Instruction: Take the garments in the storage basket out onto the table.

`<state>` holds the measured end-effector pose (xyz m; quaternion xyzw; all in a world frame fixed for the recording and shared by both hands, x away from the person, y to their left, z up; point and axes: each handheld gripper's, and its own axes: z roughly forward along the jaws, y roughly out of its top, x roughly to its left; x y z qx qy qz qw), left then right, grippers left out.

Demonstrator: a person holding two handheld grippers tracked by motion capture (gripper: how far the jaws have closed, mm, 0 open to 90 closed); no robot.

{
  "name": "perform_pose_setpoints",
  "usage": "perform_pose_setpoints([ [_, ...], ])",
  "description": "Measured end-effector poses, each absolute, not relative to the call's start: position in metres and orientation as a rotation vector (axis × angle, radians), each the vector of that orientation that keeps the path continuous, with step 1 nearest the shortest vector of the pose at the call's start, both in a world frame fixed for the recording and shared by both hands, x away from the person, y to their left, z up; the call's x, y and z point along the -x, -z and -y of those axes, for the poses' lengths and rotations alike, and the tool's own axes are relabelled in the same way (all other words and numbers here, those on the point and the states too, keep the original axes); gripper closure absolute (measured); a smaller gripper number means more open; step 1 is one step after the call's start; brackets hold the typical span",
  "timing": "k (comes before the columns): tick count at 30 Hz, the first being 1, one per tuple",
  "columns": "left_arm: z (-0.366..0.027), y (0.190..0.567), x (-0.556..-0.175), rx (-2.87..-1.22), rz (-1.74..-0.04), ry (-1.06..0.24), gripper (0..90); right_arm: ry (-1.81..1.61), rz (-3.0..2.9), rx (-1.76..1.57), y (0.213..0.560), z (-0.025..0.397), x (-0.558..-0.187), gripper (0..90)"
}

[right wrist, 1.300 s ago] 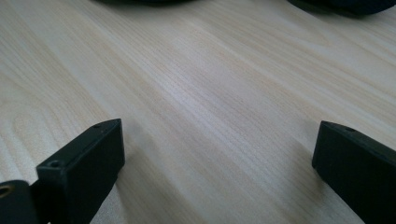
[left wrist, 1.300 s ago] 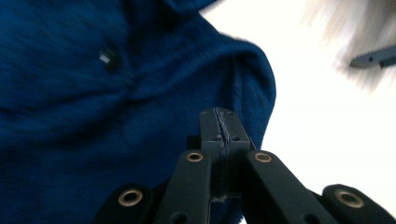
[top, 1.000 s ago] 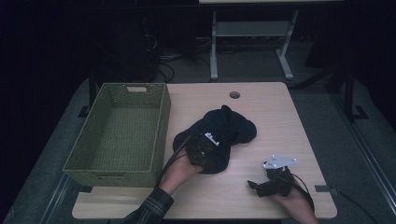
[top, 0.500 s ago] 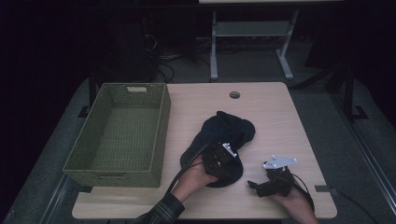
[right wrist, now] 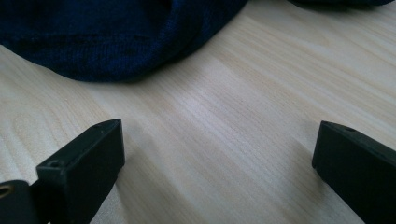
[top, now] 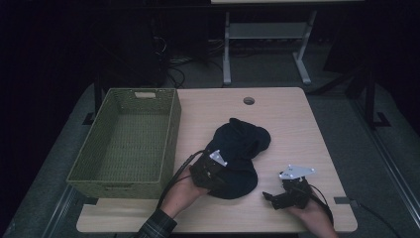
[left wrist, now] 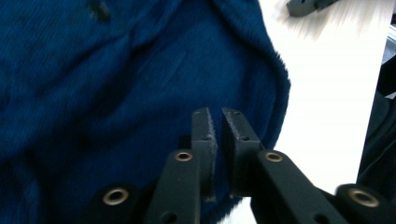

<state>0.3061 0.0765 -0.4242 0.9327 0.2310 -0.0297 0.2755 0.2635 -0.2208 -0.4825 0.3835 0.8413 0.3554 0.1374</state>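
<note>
Since a second ago the left tongs have slid from the left side of the dark blue knit garment toward its near edge, and the cloth has bunched more tightly. Their jaws are almost together over the fabric, though whether they pinch any I cannot tell. The garment lies mid-bench, right of the empty green woven basket, probably its destination. The right tongs rest wide open and empty on the wood, near the hem, likely waiting to help.

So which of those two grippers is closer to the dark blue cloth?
Left. The left gripper sits over the dark blue cloth, jaws nearly closed. The right gripper rests beside it, apart.
</note>
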Motion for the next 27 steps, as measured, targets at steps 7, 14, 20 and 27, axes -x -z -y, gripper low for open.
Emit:
perform_pose_setpoints([
  [7,-0.093,0.431,-0.3,-2.488,-0.624,0.04,79.6,-1.028,-2.434,-1.109,0.483,0.221,-0.264,2.0],
  [14,-0.094,0.443,-0.3,-2.533,-0.627,0.047,81.2,-1.028,-2.434,-1.109,0.483,0.221,-0.264,2.0],
  [20,-0.092,0.446,-0.298,-2.534,-0.622,0.033,81.6,-1.027,-2.434,-1.109,0.483,0.221,-0.264,2.0],
  [27,-0.094,0.448,-0.299,-2.515,-0.643,0.053,81.3,-1.009,-2.451,-1.119,0.479,0.222,-0.265,8.3],
])
